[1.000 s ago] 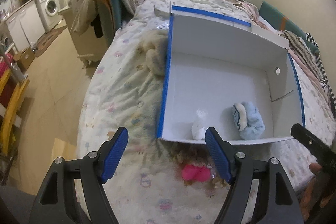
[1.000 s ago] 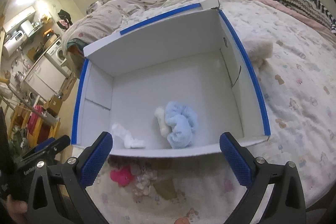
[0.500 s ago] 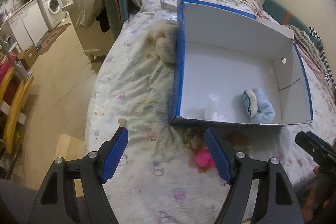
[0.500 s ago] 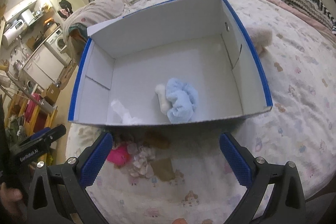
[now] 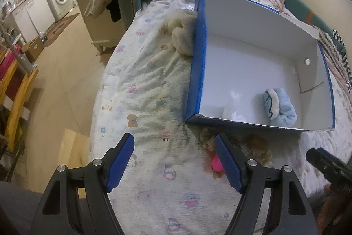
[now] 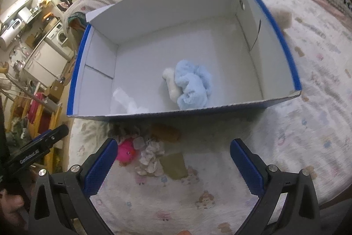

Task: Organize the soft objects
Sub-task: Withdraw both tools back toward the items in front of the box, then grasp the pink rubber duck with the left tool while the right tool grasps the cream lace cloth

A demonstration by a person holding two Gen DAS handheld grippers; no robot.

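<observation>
1. We see the left gripper (image 5: 175, 160) and the right gripper (image 6: 172, 165) hovering over the bed (image 5: 145, 85), both spread wide, holding nothing.
2. We count two soft things in the box (image 6: 176, 3): one blue toy (image 6: 193, 85), one white cloth (image 6: 125, 101) (near corner).
3. One pink toy (image 6: 126, 152) lies outside.

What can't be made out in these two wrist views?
- Pink toy: left view, half hidden behind the left gripper finger.
- Cream plush: right view, blurred and cut by the box wall.
- Right gripper: open, nothing between its fingers.
</observation>
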